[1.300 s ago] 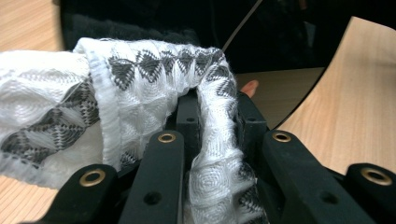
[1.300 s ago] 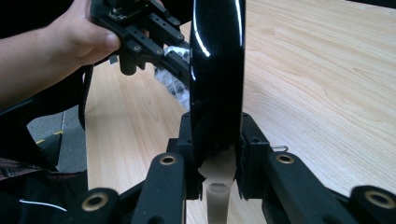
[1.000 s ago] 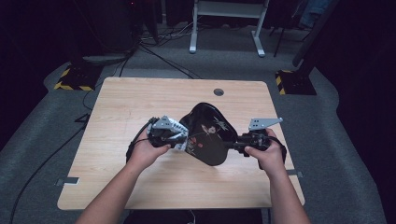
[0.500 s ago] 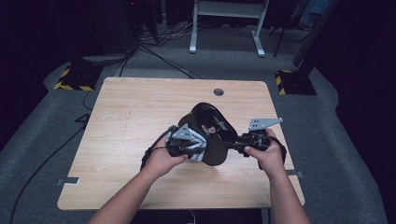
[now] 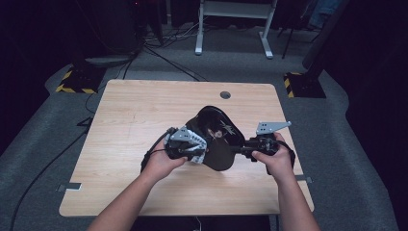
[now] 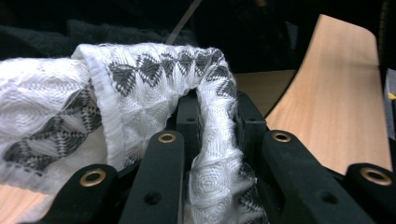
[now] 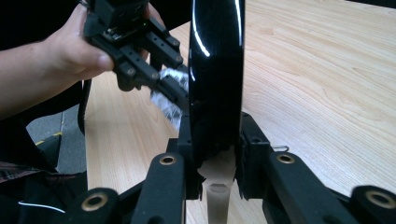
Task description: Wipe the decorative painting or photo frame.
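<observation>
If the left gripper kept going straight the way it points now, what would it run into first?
Most likely the glossy black plate. The left gripper, shut on a white patterned cloth, points right, with the cloth against the plate's face. The right gripper clamps the plate's edge from the opposite side. Contact depth is hard to judge.

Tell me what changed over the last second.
The left tool, holding the white patterned cloth, moved right from beside the black plate onto its near face. The right tool stayed clamped on the plate's rim, with the plate in the same spot above the table.
</observation>
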The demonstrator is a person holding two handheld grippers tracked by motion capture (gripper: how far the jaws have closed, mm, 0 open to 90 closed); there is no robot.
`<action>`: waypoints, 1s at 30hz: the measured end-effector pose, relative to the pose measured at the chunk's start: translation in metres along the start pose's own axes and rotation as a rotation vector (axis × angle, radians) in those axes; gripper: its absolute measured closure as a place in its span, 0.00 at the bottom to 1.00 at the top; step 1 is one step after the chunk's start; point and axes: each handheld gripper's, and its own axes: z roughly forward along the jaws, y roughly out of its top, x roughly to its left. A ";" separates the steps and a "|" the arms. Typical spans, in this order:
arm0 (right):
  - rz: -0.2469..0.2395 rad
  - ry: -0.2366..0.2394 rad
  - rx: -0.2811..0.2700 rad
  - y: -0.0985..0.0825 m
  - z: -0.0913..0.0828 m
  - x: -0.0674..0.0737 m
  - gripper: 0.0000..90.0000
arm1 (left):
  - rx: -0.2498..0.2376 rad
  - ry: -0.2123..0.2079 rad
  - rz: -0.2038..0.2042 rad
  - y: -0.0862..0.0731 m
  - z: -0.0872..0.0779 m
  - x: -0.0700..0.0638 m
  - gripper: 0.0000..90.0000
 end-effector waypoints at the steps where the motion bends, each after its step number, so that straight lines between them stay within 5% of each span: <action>1: 0.001 0.000 0.000 0.000 0.000 0.000 0.84 | 0.000 0.000 0.000 0.000 0.000 0.000 0.85; 10: 0.005 0.002 -0.002 0.000 0.000 0.000 0.84 | -0.020 0.047 -0.038 -0.010 -0.011 0.018 0.85; 30: 0.007 0.001 -0.003 0.000 0.000 0.000 0.84 | -0.005 -0.040 0.078 0.014 0.017 -0.027 0.85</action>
